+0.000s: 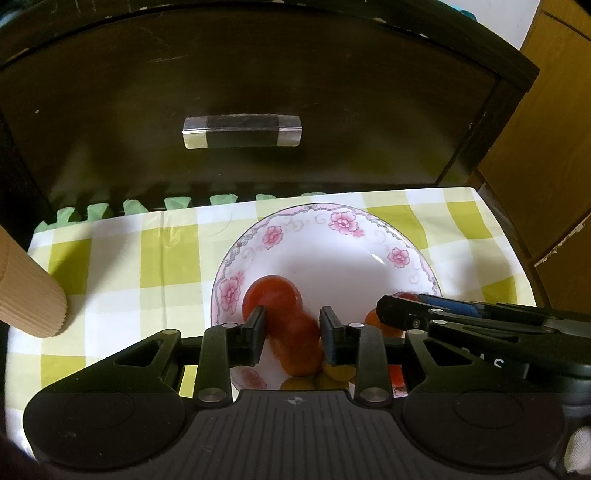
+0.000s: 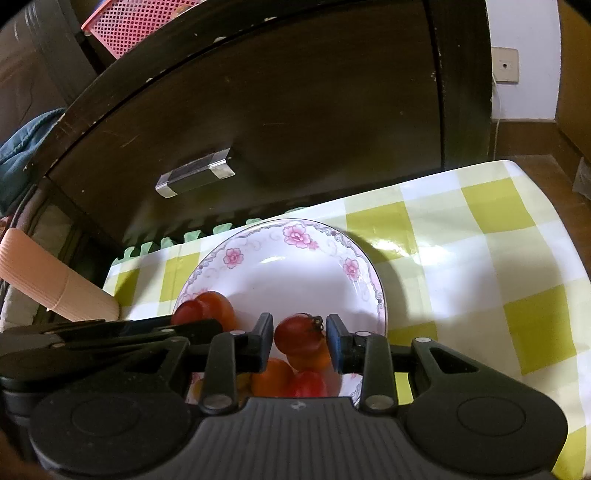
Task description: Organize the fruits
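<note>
A white plate (image 1: 343, 221) with pink flowers on its rim sits on the checked cloth and holds several small red, orange and yellow tomatoes. My left gripper (image 1: 291, 332) hangs over the plate's left side with its jaws apart. A red tomato (image 1: 295, 332) shows as a blurred streak between and below them, not pressed by the pads. My right gripper (image 2: 299, 334) is over the plate (image 2: 295, 234), shut on a red tomato (image 2: 299, 332) whose dark stem points right. Under it lie an orange tomato (image 2: 271, 376) and a red one (image 2: 308, 384).
A dark wooden drawer front with a clear handle (image 1: 242, 131) rises just behind the plate. A ribbed beige paper cup (image 1: 29, 295) lies tilted at the left. The green-and-white checked cloth (image 2: 480, 258) stretches to the table's right edge. A pink basket (image 2: 140, 22) is up top.
</note>
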`<act>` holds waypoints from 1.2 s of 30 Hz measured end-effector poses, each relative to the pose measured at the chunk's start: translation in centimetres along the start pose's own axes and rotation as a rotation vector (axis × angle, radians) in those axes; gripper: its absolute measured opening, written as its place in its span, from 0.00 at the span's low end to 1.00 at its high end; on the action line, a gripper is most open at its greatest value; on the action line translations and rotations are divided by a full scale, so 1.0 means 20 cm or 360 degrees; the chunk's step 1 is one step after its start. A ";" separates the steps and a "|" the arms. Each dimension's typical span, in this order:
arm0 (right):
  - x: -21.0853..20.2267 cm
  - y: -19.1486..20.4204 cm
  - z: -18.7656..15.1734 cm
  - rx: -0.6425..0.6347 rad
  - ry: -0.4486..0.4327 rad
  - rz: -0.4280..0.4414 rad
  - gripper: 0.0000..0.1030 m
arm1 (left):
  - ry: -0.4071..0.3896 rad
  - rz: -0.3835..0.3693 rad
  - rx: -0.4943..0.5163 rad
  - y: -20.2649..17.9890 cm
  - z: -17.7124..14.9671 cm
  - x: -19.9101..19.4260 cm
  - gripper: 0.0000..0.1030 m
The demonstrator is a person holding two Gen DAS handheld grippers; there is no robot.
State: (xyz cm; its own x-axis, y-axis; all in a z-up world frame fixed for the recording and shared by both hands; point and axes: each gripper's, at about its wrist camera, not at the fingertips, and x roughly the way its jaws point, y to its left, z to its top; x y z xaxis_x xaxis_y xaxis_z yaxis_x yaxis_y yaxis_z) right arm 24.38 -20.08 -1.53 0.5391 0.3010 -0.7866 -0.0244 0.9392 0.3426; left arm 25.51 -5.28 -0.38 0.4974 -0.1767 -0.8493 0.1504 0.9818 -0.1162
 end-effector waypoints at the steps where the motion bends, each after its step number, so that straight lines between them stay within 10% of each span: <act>1: 0.00 0.00 0.00 0.0002 0.0000 -0.0002 0.31 | -0.0001 0.0002 0.0000 0.00 0.00 0.00 0.39; 36: -0.46 0.06 -0.36 -0.0038 -0.0154 -0.0112 0.46 | -0.0269 0.0183 0.0044 -0.04 -0.36 -0.43 0.94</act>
State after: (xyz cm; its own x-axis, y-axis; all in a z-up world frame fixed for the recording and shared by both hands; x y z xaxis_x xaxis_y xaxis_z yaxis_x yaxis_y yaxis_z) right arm 13.45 -20.44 2.41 0.6187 0.2181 -0.7547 -0.0033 0.9614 0.2752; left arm 15.03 -4.09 3.35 0.6485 -0.0750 -0.7575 0.1063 0.9943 -0.0075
